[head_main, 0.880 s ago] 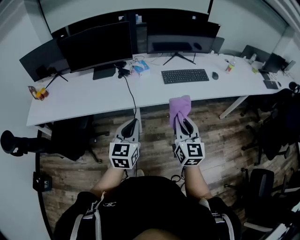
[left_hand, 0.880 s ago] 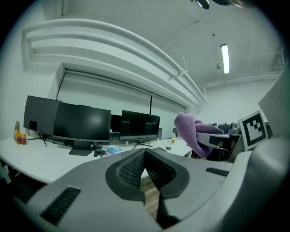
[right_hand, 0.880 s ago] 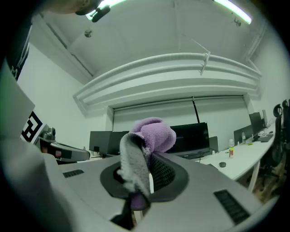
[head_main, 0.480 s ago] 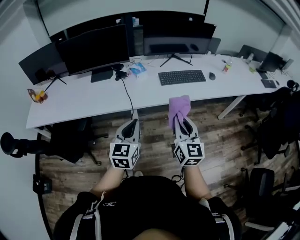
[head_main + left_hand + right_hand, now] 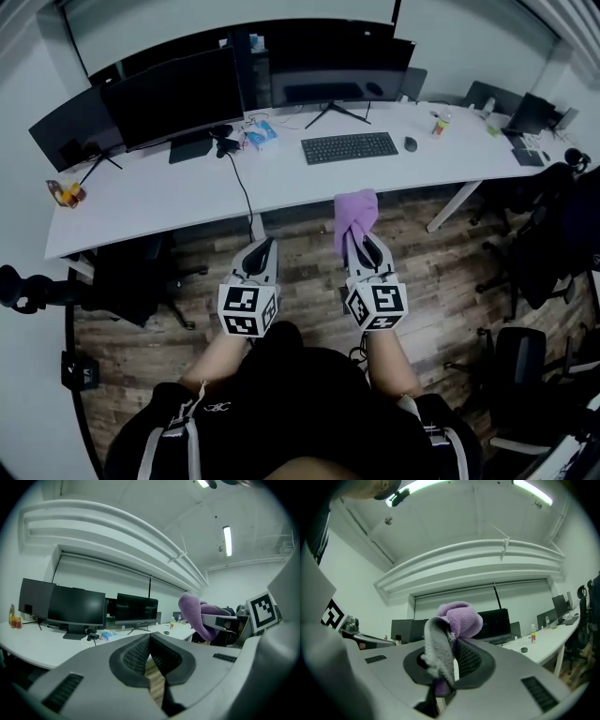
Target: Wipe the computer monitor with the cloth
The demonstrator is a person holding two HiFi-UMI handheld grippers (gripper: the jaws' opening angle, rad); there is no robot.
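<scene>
The right gripper (image 5: 359, 240) pinched the purple cloth (image 5: 355, 210) in its jaws and the left gripper (image 5: 260, 251) was closed on nothing, both short of the desk's (image 5: 187, 192) front edge, so the cloth probably needed carrying to a monitor (image 5: 173, 94) at the back edge and pressing lightly.

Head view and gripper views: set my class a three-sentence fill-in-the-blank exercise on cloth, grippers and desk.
The right gripper is shut on a purple ____.
The left gripper is shut on ____.
On the desk, just right of the keyboard, lies a small black ____.
Missing words: cloth; nothing; mouse.
</scene>
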